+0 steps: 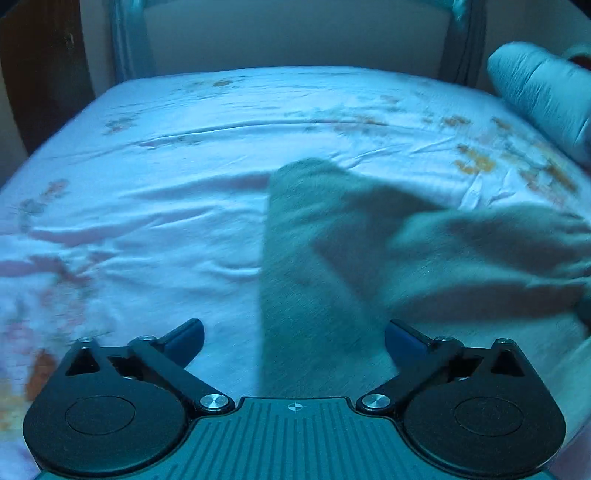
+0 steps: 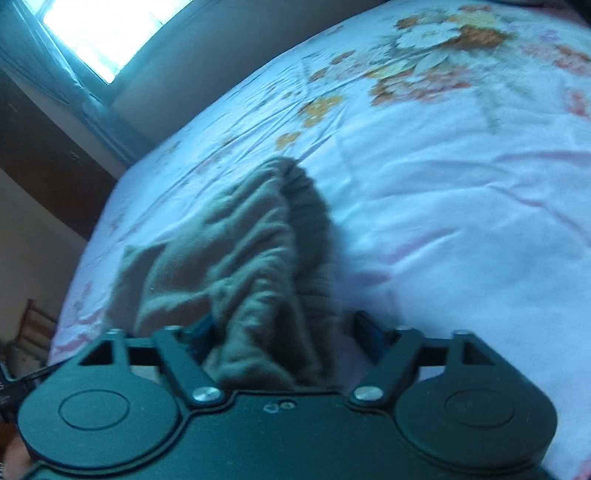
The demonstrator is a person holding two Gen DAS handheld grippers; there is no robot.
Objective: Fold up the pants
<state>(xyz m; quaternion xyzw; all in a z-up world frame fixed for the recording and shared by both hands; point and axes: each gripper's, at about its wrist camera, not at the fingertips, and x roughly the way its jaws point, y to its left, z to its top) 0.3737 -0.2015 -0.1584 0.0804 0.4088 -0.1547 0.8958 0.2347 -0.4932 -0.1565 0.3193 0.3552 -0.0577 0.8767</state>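
While both grippers hang over a bed, grey-green pants [image 1: 332,258] lie spread on a pale sheet [image 1: 147,184] printed with orange and pink flowers. Seen from the left wrist camera, the left gripper [image 1: 294,338] stands with its blue-tipped fingers [image 1: 186,338] wide apart at the bottom of the frame; nothing is pinched between them. One straight edge of the pants runs up the middle of the picture from between those fingers, and the rest of the cloth spreads off in loose folds to the right edge. At the upper right a pale blue pillow [image 1: 543,96] rests on the bed, and a light wall [image 1: 295,33] with a metal bed frame [image 1: 127,40] closes the top of the view.

Seen from the right wrist camera, the right gripper [image 2: 284,326] also has its fingers parted. A bunched mass of the pants [image 2: 236,266], gathered elastic waistband [image 2: 314,206] uppermost, rises from the bottom centre toward the middle of the frame and sits between the fingers. The left finger [image 2: 201,326] lies against the cloth, while the right finger [image 2: 367,328] stands clear of it over the sheet, so the fabric is not clamped. A bright window [image 2: 99,33] glows at the upper left, above a dark strip of wooden furniture [image 2: 44,162]. Both views are smeared by motion blur.
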